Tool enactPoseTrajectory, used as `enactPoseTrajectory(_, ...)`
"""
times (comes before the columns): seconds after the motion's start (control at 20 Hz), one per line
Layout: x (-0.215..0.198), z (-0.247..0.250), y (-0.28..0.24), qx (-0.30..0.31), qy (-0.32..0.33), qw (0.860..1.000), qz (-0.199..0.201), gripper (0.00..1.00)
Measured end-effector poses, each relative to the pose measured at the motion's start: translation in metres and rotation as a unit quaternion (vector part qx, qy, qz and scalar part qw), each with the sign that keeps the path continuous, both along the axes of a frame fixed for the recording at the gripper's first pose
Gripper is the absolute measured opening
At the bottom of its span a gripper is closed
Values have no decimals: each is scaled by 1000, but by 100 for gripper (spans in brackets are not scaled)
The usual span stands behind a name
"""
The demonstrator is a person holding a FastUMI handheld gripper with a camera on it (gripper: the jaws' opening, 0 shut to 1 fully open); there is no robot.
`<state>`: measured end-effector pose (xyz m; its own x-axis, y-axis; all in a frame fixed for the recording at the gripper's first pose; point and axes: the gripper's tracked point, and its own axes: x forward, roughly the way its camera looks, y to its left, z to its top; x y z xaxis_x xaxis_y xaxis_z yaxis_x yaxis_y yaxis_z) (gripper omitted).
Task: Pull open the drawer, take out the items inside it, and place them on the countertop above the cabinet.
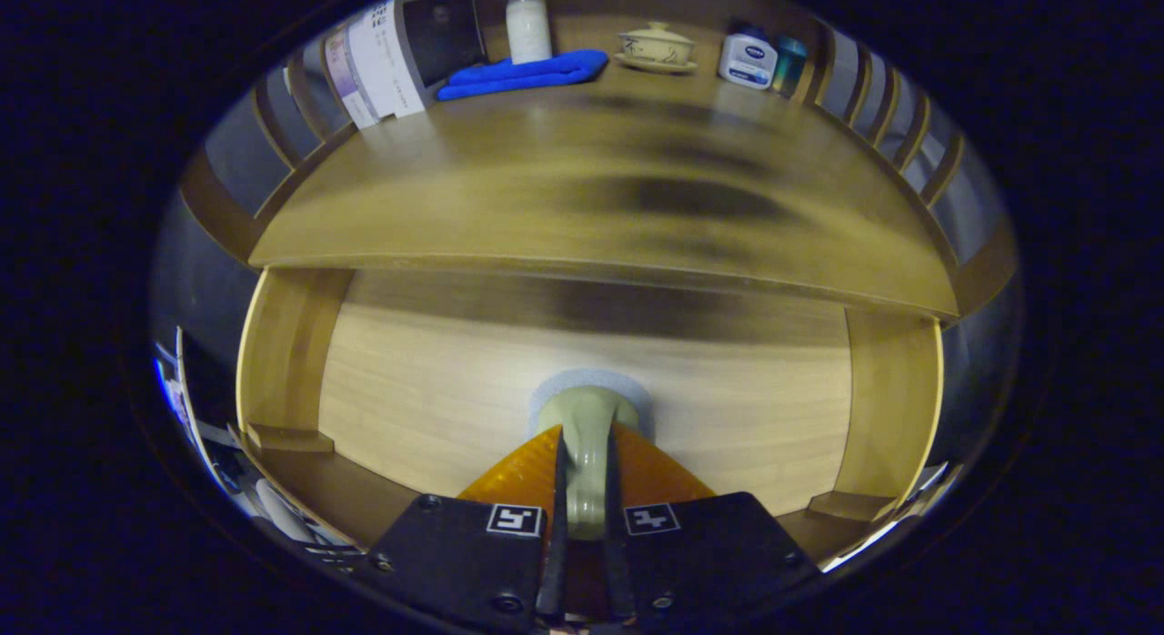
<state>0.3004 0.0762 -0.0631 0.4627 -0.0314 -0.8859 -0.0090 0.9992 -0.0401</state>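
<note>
The gripper [585, 489] is clamped on the pale knob [587, 426] of the drawer [455, 389], both fingers pressing its sides, with the light wood front filling the space just beyond them between two cabinet posts. Above the drawer runs the countertop [509, 198], bare across its near part. At its far edge stand a folded blue cloth [527, 73], a white pump bottle [527, 25], a lidded cup [657, 45] on a saucer, and a white jar [747, 60] beside a teal container [789, 64].
</note>
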Motion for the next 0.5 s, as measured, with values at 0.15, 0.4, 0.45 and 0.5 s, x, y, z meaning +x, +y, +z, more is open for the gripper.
enactPoseTrajectory(0.15,-2,24,0,-3,-20,1000,4,20)
enactPoseTrajectory(0.4,-3,71,1,0,-56,998,10,20)
enactPoseTrajectory(0.45,-4,80,2,2,-61,998,13,19)
enactPoseTrajectory(0.5,-5,88,2,4,-67,998,13,19)
